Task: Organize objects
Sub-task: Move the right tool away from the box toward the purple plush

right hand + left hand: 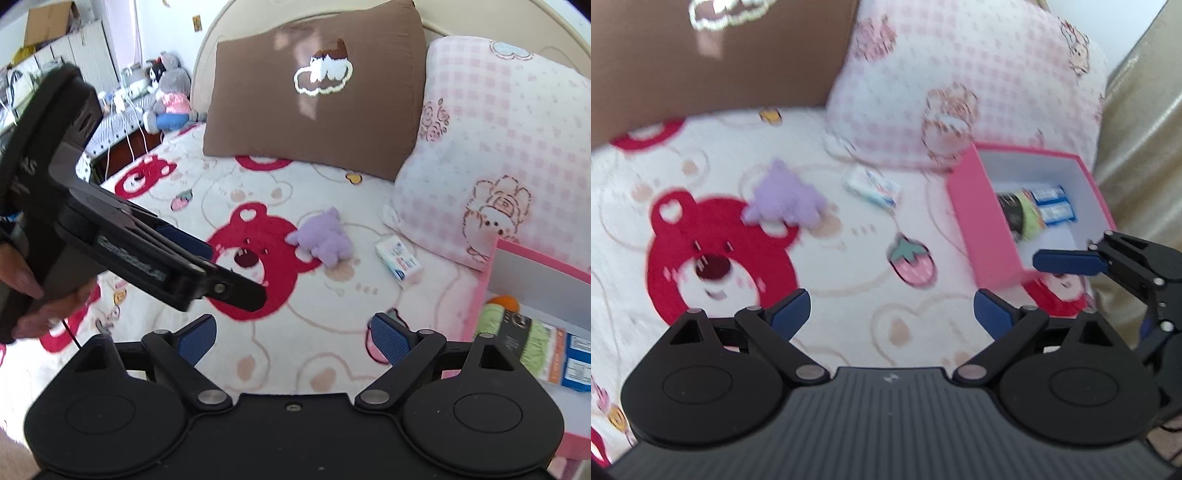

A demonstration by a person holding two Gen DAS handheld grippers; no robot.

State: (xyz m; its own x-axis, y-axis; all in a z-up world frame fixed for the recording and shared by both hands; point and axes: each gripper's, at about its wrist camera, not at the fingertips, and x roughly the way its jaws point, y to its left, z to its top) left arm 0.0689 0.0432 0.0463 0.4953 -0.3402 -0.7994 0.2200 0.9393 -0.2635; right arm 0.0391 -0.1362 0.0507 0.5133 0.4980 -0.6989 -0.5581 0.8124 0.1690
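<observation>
A purple plush toy lies on the bear-print blanket. A small white and blue packet lies to its right, near the pink pillow. A pink box stands at the right and holds a green yarn ball, blue packets and an orange thing. My left gripper is open and empty above the blanket. My right gripper is open and empty beside the box.
A brown pillow and a pink checked pillow lean at the head of the bed. The other gripper shows in each view, at the right and at the left. A side table with plush toys stands at the left.
</observation>
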